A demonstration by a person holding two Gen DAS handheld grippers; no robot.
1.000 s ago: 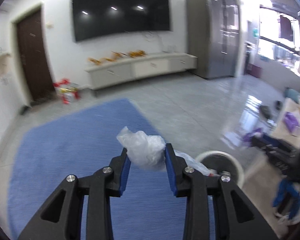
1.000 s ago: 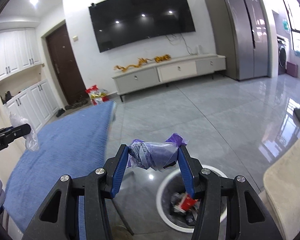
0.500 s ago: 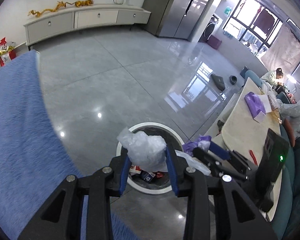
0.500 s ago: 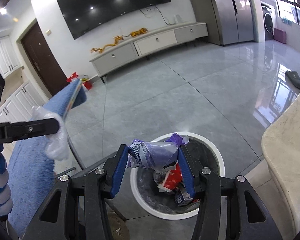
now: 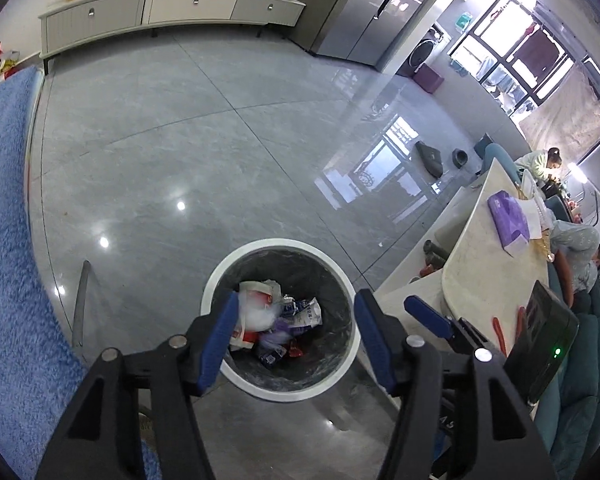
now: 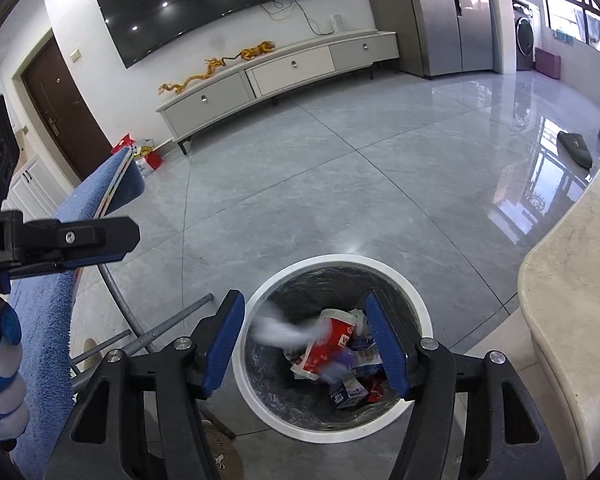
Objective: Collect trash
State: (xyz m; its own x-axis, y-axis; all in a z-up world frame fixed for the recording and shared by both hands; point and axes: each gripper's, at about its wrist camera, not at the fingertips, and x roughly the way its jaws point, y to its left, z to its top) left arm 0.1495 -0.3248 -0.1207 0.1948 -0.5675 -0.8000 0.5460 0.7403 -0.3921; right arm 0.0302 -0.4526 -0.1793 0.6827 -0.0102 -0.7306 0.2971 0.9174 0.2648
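On grey tiles, the bin [image 5: 278, 390] sits below both hand-held grippers [image 5: 294, 340] [image 6: 306, 338], jaws just opened, empty.

The glossy grey tiled floor [image 5: 228, 168] carries a round white-rimmed bin [image 6: 416, 308] with a dark liner, holding cartons and wrappers. A pale table [image 5: 484, 280] to the right bears a purple pack [image 5: 508, 220] and what may be red pens, too small to tell. On the floor farther off lie dark slippers [image 6: 576, 148], and a low white cabinet [image 6: 284, 76] stands against the wall.
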